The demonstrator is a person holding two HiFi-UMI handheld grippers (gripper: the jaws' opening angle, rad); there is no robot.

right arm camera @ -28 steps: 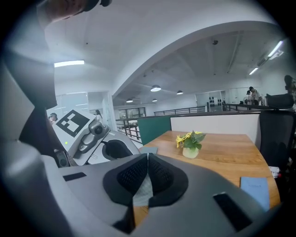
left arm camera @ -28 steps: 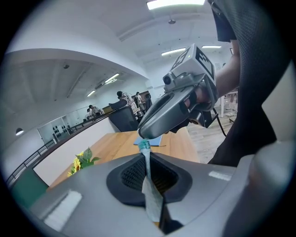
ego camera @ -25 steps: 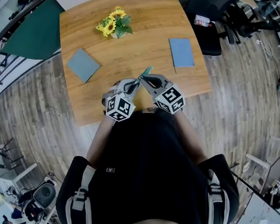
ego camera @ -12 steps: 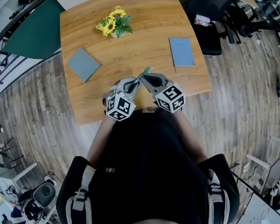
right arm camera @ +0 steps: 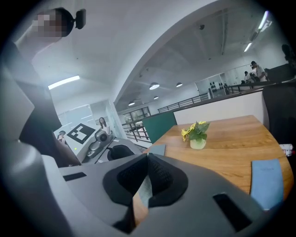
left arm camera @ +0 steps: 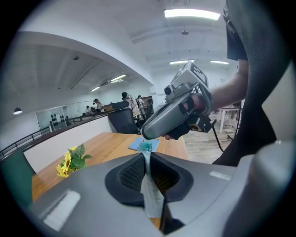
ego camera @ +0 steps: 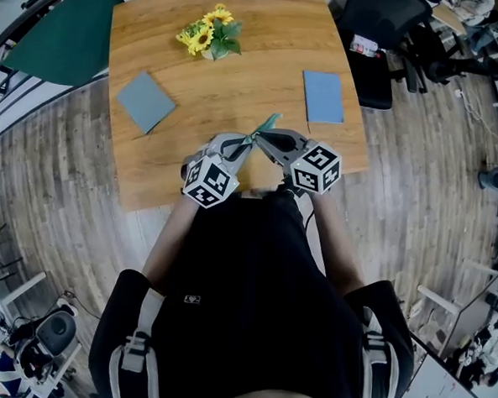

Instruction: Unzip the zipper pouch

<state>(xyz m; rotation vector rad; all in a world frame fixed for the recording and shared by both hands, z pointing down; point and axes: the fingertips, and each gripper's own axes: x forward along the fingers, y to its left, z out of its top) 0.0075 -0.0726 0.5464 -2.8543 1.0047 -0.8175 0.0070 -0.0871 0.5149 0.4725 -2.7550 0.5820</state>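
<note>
Thin teal fabric pouch [ego camera: 268, 123] hangs above the near edge of the wooden tabletop [ego camera: 240, 76], with the left claw [ego camera: 242, 146] and right claw [ego camera: 263, 139] both clamped on it.

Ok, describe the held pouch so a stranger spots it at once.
At the near edge of the light wooden table, the left gripper and right gripper meet. Both pinch the thin teal fabric pouch. Unlike the two flat blue-grey rectangles lying on the tabletop, it is held up edgewise.

Most of the zipper pouch [ego camera: 268, 124] is hidden.
</note>
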